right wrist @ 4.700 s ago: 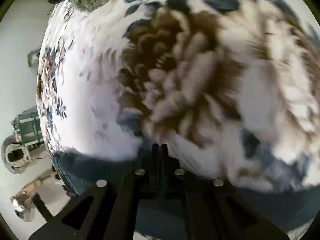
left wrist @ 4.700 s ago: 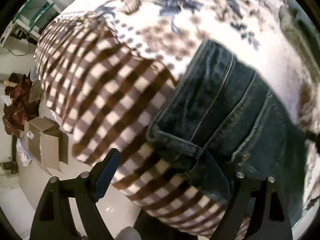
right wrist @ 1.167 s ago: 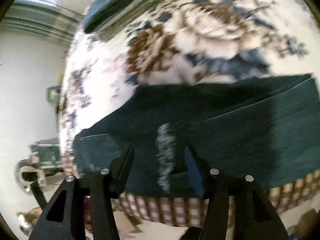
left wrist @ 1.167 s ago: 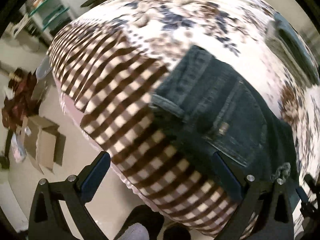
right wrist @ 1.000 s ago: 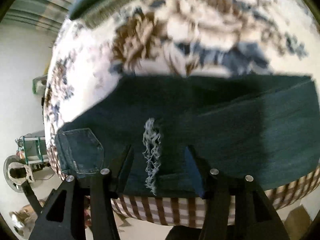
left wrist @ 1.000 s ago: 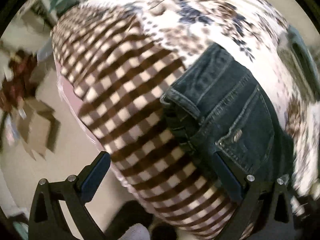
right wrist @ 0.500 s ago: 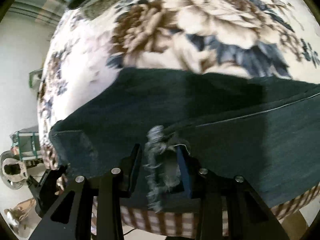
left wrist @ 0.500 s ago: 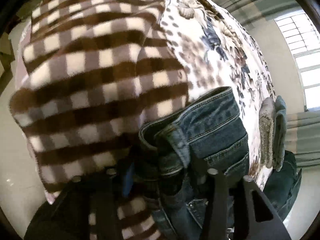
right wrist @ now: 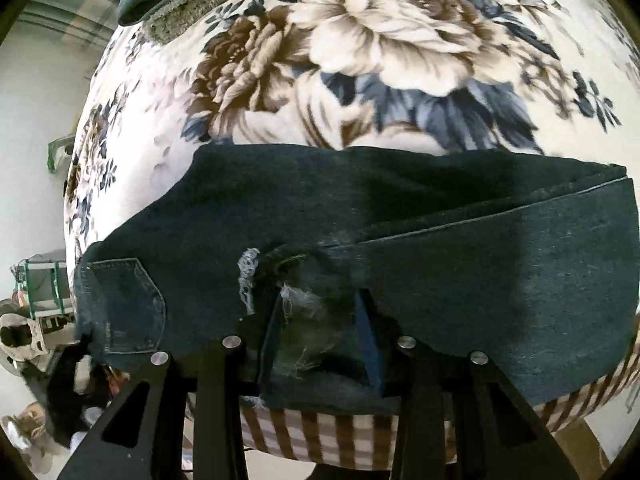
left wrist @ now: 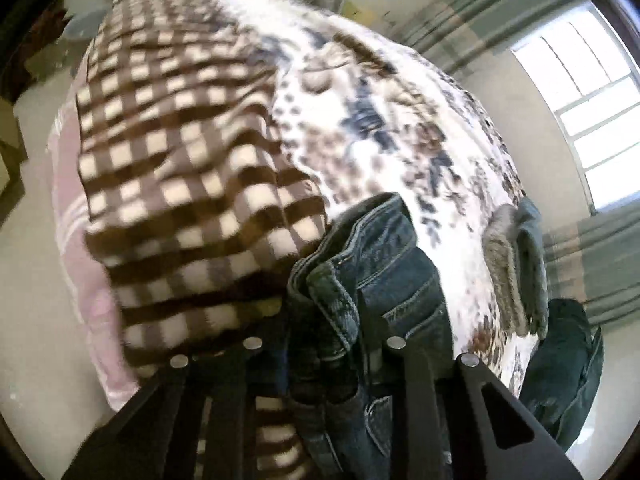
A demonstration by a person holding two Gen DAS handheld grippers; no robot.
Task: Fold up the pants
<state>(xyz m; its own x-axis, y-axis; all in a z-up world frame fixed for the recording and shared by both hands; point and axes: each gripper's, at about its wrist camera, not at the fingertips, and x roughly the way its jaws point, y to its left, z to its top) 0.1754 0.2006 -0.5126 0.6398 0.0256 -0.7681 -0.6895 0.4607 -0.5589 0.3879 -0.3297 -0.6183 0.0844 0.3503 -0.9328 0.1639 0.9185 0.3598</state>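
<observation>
Pants: dark blue jeans [right wrist: 400, 216] lie across the near edge of the bed, filling the middle band of the right wrist frame, legs stacked one on the other and running to the right edge.
Left claw: the left claw [left wrist: 324, 344], at the bottom centre of its frame, is closed on the bunched waistband [left wrist: 332, 300] of the pants; denim fills the gap between its fingers, likely so the heavy top end can be lifted as one piece.
Right claw: the right claw [right wrist: 316, 320], at the bottom centre of its frame, is pinched narrow on the frayed rip [right wrist: 296, 300] near the knee, a hold that gives a second anchor along the same edge.
Step, as judged: both ends gripped at the near edge suggest a lengthwise fold or a carry-over is about to start.
Bed cover: a brown checked blanket [left wrist: 180, 160] sits at the left of the left wrist frame, under the waistband; the floral blanket [right wrist: 400, 40] spreads beyond the pants in the upper half.
Far: other folded clothes [left wrist: 516, 272] rest at the right of the left wrist frame, a window [left wrist: 580, 100] beyond.
</observation>
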